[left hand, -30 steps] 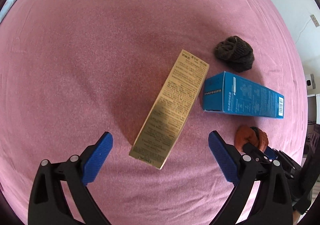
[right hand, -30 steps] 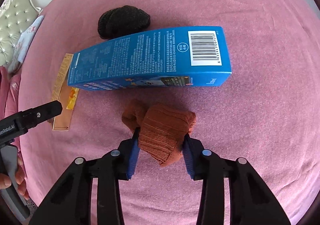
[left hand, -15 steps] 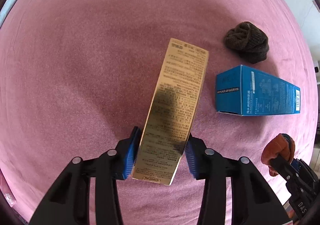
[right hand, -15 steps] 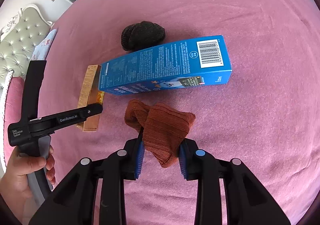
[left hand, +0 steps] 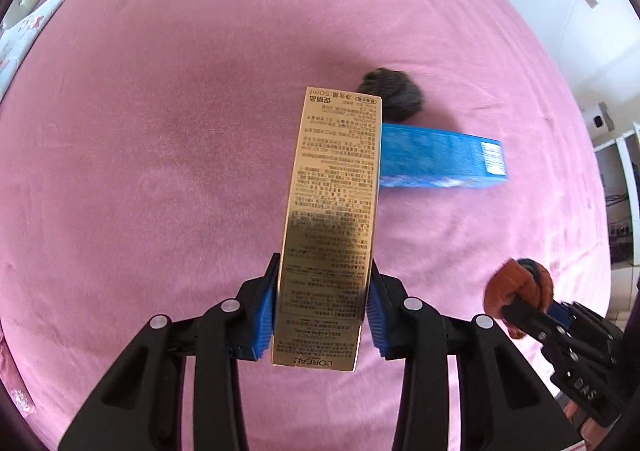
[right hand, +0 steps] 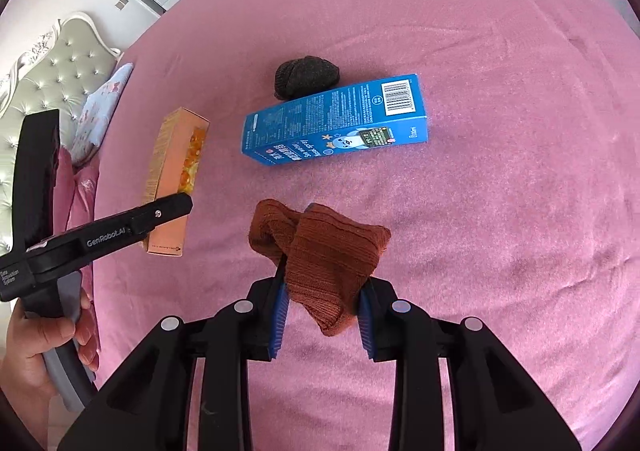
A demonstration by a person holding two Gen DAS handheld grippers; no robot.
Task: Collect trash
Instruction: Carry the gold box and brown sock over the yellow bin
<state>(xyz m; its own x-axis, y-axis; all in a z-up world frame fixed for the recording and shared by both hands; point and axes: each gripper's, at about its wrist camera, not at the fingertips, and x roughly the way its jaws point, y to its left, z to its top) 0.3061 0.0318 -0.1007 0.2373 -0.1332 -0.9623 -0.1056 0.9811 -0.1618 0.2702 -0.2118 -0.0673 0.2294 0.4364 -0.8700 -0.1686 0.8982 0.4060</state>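
My left gripper (left hand: 322, 303) grips the near end of a long gold carton (left hand: 332, 211); its jaws are still closing, blue pads pressing both sides. The carton hangs above the pink bed cover (left hand: 160, 131), and the right wrist view shows this gold carton (right hand: 176, 175) off the bed too. My right gripper (right hand: 322, 315) is shut on a rust-brown knitted sock (right hand: 328, 251), lifted clear of the cover. A blue carton (right hand: 340, 123) lies flat further away, with a dark grey balled sock (right hand: 306, 75) just behind it.
A tufted headboard (right hand: 48, 67) and a floral pillow (right hand: 100, 107) are at the bed's left end. A person's hand (right hand: 32, 343) grips the left tool's handle. White wall and shelving (left hand: 616, 139) stand beyond the bed's right edge.
The left jaws went from wide open to closed on the gold carton and raised it off the bed. The right gripper rose with the brown sock; the bed looks further away.
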